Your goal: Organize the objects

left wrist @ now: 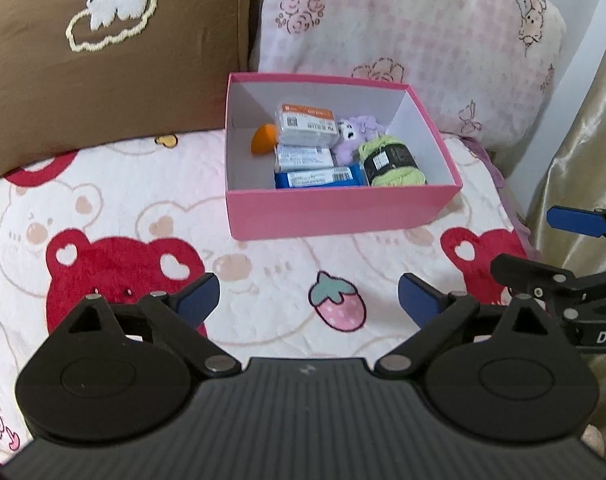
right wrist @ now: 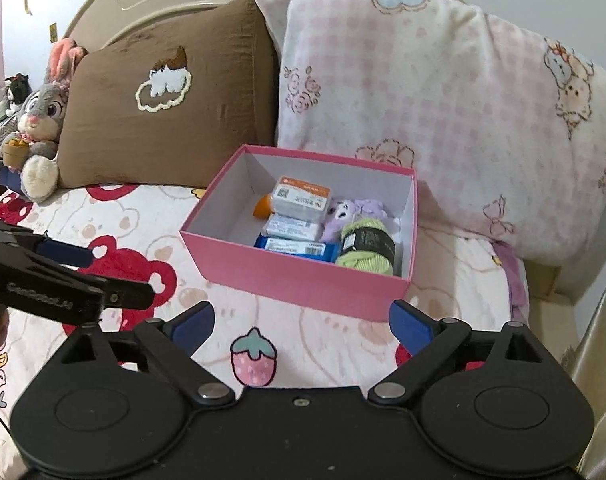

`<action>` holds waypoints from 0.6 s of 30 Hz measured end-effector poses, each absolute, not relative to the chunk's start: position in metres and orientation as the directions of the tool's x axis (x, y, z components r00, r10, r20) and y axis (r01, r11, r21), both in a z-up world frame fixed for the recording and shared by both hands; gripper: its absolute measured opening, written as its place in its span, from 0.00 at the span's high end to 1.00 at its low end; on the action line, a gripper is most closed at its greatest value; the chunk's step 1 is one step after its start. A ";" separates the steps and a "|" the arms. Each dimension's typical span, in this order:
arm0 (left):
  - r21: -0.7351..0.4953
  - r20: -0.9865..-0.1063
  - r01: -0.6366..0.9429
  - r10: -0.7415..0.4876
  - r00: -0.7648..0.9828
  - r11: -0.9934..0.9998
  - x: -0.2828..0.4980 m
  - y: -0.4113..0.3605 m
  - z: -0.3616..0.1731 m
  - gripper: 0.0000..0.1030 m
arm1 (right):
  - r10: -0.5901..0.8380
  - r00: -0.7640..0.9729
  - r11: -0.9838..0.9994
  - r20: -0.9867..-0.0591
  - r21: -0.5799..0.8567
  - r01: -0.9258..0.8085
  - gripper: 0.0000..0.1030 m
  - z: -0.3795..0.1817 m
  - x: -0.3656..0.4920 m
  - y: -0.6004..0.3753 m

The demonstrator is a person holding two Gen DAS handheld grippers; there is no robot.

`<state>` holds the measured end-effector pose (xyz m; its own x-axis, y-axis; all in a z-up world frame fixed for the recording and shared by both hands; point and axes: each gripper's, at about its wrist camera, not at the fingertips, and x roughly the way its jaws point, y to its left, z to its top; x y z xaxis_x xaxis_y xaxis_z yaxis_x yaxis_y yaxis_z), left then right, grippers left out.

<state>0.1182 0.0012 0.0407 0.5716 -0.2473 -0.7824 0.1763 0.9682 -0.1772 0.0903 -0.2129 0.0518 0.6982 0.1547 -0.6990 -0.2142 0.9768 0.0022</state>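
A pink box sits on the bed. Inside lie a grey packet with an orange top, a white packet, a blue packet, an orange egg shape, a purple plush toy and a green yarn ball with a black label. My left gripper is open and empty, in front of the box. My right gripper is open and empty, also in front of the box.
A brown pillow and a pink patterned pillow lean behind the box. A grey rabbit plush sits at far left. A bear-print blanket covers the bed. A gold curtain hangs at right.
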 end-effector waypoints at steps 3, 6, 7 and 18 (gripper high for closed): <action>-0.158 -0.788 0.160 -0.222 0.574 0.974 0.114 0.001 0.037 0.04 | 0.147 0.692 0.979 -0.707 0.002 -0.206 0.05 0.049 0.088 -0.213; -0.137 -0.792 0.155 -0.202 0.576 0.978 0.110 0.001 0.034 0.02 | 0.132 0.693 0.982 -0.709 -0.001 -0.188 0.04 0.048 0.085 -0.214; -0.139 -0.794 0.150 -0.201 0.573 0.979 0.110 0.001 0.033 0.02 | 0.128 0.694 0.984 -0.709 0.002 -0.180 0.04 0.047 0.084 -0.215; -0.134 -0.792 0.146 -0.195 0.578 0.980 0.106 0.002 0.032 0.00 | 0.099 0.675 0.992 -0.731 0.023 -0.121 0.03 0.041 0.079 -0.224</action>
